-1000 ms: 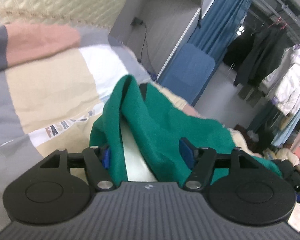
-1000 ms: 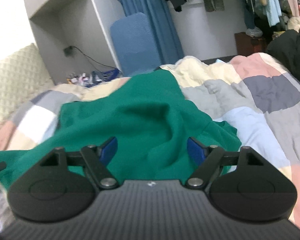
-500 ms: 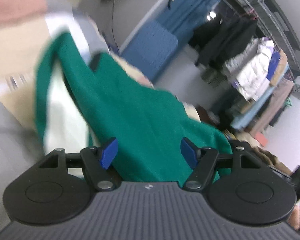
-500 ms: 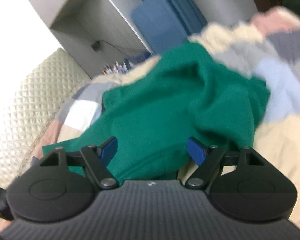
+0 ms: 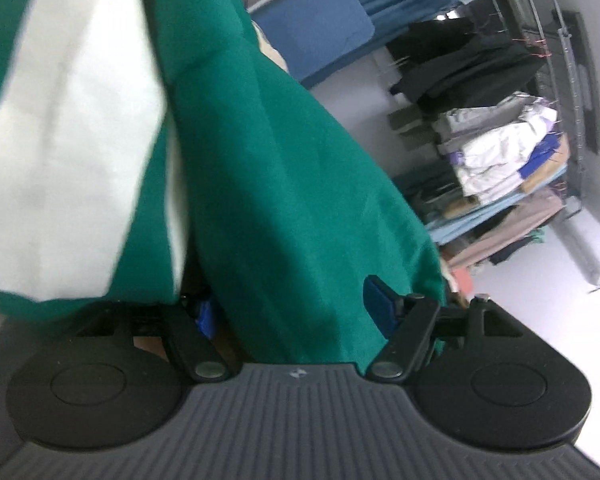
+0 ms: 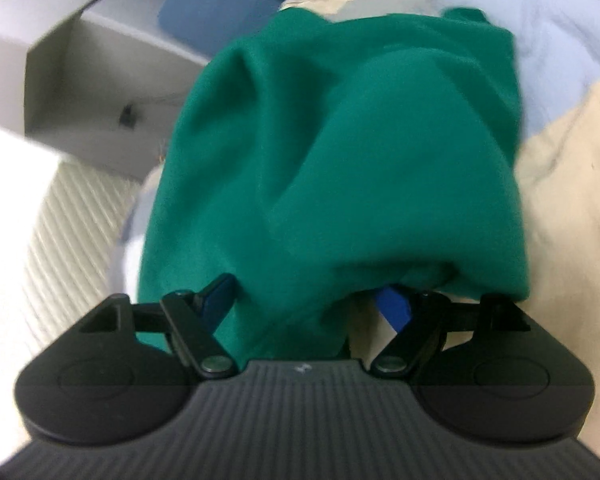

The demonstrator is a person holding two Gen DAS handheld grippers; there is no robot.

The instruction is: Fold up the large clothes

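A large green garment (image 5: 284, 184) with a white panel (image 5: 68, 136) hangs close in front of my left gripper (image 5: 290, 312). Its blue pads stand wide apart with the cloth draped between them. In the right wrist view the same green garment (image 6: 340, 152) bulges over my right gripper (image 6: 308, 304), whose blue pads are also wide apart with cloth lying between them. Neither pair of jaws is pressed on the fabric. The left pad of the left gripper is mostly hidden by cloth.
A patchwork quilt (image 6: 572, 160) covers the bed under the garment. A quilted headboard (image 6: 72, 224) and grey shelf unit (image 6: 84, 92) are at the left. A blue chair (image 5: 316, 36) and a rack of hanging clothes (image 5: 496, 132) stand beyond the bed.
Both grippers have swung sharply and the views tilted. The green garment has risen and now fills both views, close over the jaws. The jaws have stayed apart.
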